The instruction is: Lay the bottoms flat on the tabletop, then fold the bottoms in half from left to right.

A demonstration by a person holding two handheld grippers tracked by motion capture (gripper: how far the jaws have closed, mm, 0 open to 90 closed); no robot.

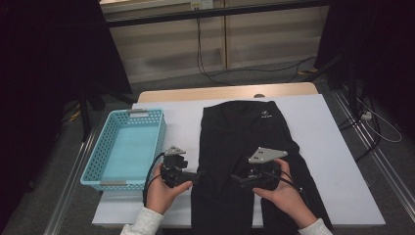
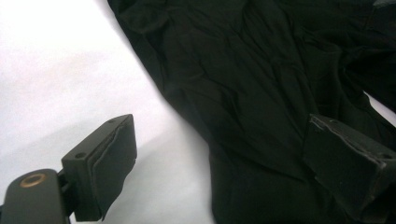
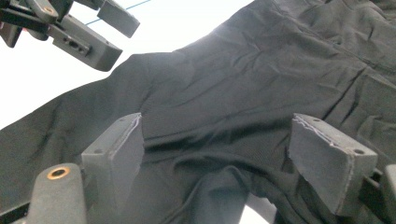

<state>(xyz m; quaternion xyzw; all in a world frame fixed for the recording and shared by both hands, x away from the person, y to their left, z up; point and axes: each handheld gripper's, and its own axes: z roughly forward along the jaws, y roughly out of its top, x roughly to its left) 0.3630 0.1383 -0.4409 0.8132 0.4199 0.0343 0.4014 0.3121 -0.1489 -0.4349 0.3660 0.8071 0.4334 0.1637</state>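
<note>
A pair of black trousers (image 1: 243,129) lies flat on the white-covered table (image 1: 337,161), its waist with a small white logo at the far end. My left gripper (image 1: 197,176) sits at the garment's left edge near the front, jaws open; the left gripper view has the cloth edge (image 2: 261,93) running between its pads (image 2: 109,163), untouched. My right gripper (image 1: 238,179) hovers over the middle of the trousers, pointing left, also open. In the right gripper view the wrinkled black fabric (image 3: 243,93) lies under the spread pads (image 3: 329,158), and the left gripper (image 3: 88,32) is at top left.
An empty turquoise plastic basket (image 1: 98,161) stands on the table's left side, close to my left hand. Bare white cover stretches to the right of the trousers. Beyond the far table edge are a floor with cables (image 1: 215,73) and dark stands.
</note>
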